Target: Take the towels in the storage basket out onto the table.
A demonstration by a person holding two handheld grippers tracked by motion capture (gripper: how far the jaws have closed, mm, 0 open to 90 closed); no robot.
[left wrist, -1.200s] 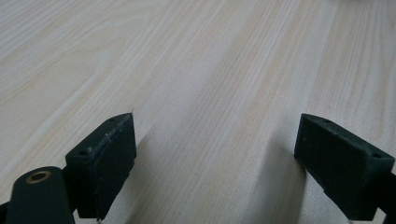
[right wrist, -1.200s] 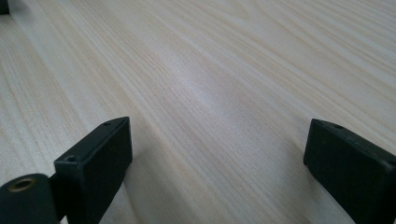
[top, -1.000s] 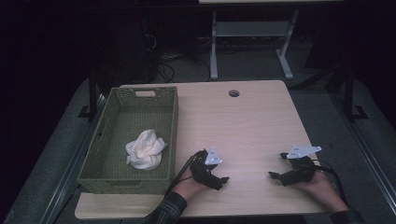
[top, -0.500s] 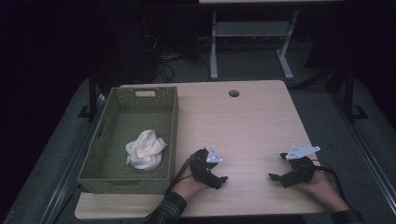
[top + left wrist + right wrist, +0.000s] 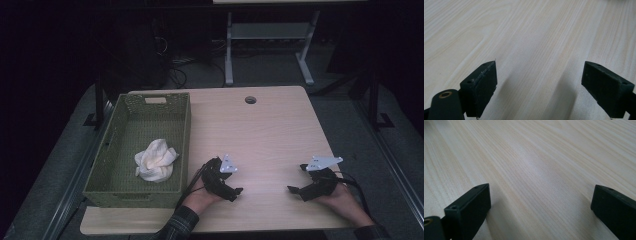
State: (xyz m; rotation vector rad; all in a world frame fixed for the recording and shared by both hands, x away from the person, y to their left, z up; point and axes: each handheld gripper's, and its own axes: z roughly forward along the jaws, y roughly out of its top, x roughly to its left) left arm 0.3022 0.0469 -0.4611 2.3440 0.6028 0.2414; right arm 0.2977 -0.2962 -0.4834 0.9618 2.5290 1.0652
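The right gripper (image 5: 295, 189) has just opened its jaws to full spread with nothing between them, and the left gripper (image 5: 235, 190) likewise stands wide open and empty; both rest low over the light wooden table (image 5: 270, 130). The crumpled white cloth (image 5: 155, 160) lies inside the green woven plastic basket (image 5: 184, 130), unchanged from the earlier frames, which suggests placement is complete.

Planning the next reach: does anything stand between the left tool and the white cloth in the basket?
Yes. The green basket's near side wall rises between the left tool on the table and the white cloth lying inside. The tool would likely have to go over that wall. Nothing else visible intervenes.
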